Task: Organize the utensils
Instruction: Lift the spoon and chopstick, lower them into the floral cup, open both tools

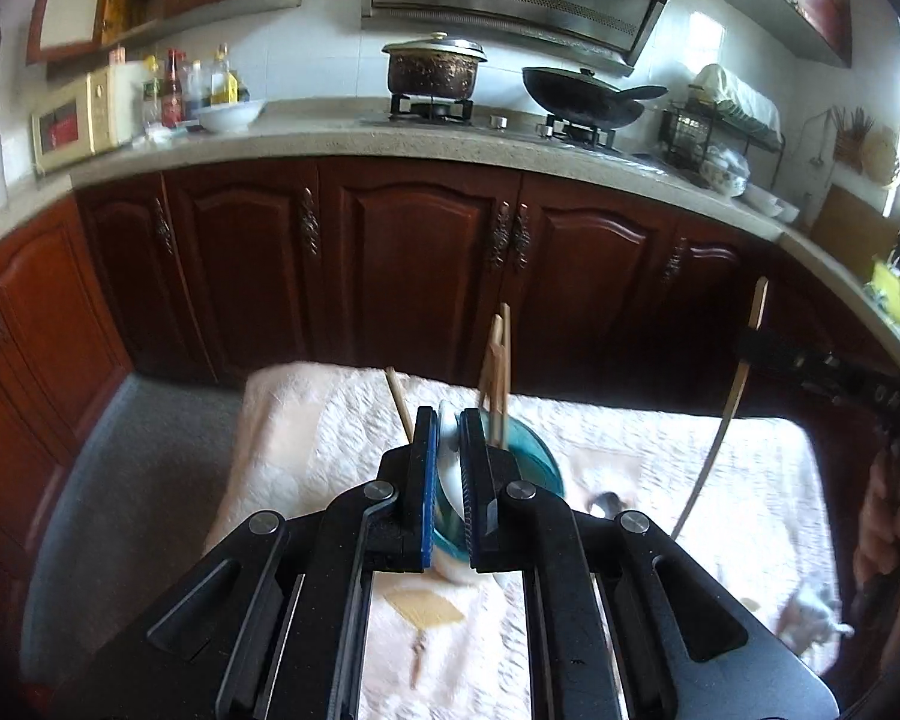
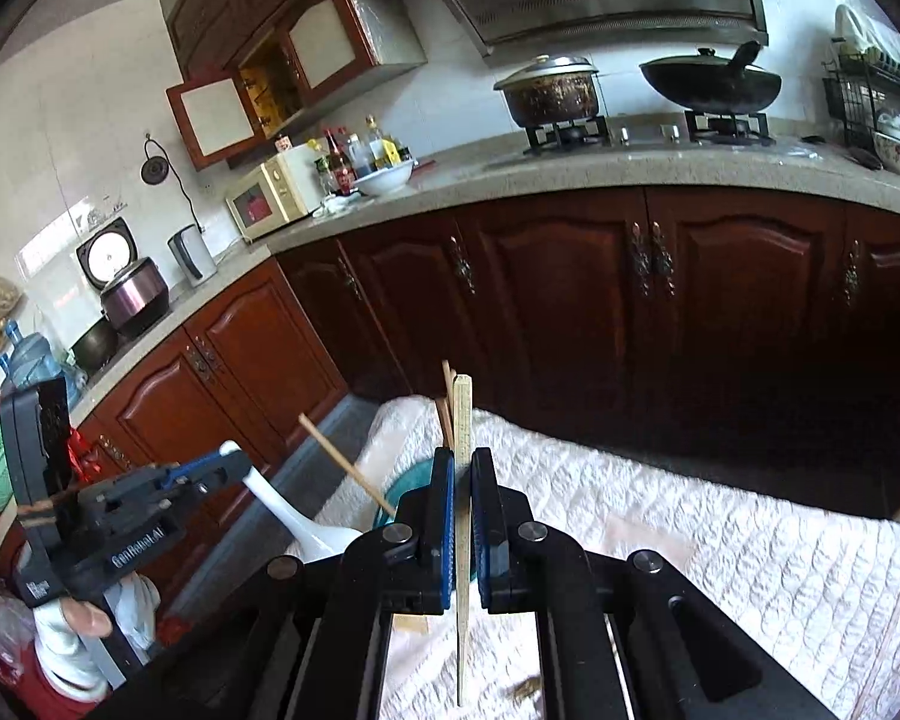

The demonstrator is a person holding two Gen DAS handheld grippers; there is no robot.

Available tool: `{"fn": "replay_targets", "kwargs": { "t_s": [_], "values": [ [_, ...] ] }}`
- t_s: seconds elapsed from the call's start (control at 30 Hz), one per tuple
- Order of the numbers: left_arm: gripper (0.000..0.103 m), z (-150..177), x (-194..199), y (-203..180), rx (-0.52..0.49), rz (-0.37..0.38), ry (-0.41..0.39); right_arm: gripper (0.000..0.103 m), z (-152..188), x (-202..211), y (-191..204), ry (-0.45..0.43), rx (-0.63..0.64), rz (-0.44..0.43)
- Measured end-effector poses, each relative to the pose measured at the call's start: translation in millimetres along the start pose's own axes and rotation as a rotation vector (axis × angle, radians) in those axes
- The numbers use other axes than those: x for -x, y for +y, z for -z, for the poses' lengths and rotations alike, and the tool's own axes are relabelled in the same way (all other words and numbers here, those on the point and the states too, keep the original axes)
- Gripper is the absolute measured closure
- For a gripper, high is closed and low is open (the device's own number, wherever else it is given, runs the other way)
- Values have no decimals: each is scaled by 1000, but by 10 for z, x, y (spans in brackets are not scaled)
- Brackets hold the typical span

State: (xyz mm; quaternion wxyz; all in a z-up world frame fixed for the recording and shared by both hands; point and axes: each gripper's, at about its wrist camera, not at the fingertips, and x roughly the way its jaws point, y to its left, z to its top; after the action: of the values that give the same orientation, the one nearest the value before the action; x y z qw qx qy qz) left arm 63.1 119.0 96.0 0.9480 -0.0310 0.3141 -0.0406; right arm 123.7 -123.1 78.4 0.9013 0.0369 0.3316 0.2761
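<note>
Left tool [image 1: 447, 456]: clamped on the white ceramic spoon [image 2: 306, 525]; the right wrist view shows the handle pinched and the bowl end hanging low toward the person.
Right tool [image 2: 462, 516]: clamped on one pale chopstick [image 2: 463, 480], pinched near its middle, so the stick runs nearly straight up and down with a length free above and below the pads.
Key relation: the teal container [image 1: 537, 462] sits just ahead of and below both tools, on the quilted cloth [image 1: 660, 462]. From the left tool it lies a little to the right; from the right tool, a little to the left.
Nearer hand: hard to call; the container's rim sits right against each tool in its own view.
Already in container: several chopsticks [image 1: 498, 372] standing upright, one leaning left.
Judgement: the held chopstick's axis already suits a straight drop; the standing sticks crowd the opening.
Open room: bare cloth to the right, a metal spoon [image 1: 606, 504] lying on it.
Far edge: dark wooden cabinets [image 1: 414, 258] close behind the cloth.
</note>
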Motion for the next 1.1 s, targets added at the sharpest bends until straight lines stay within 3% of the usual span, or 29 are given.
{"fn": "replay_targets", "kwargs": {
  "t_s": [0.33, 0.57, 0.77, 1.1],
  "values": [
    [97, -99, -624, -112, -76, -70, 33, 98, -454, -364, 122, -77, 15, 5],
    [97, -15, -954, -123, -113, -112, 62, 98, -490, -813, 156, -102, 47, 62],
    [97, 131, -1174, -169, -136, -120, 100, 98, -324, -1178, 71, -43, 51, 77],
    [97, 234, -1280, -178, -100, -104, 125, 98, -4, -1540, -114, 107, 23, 26]
  ]
}}
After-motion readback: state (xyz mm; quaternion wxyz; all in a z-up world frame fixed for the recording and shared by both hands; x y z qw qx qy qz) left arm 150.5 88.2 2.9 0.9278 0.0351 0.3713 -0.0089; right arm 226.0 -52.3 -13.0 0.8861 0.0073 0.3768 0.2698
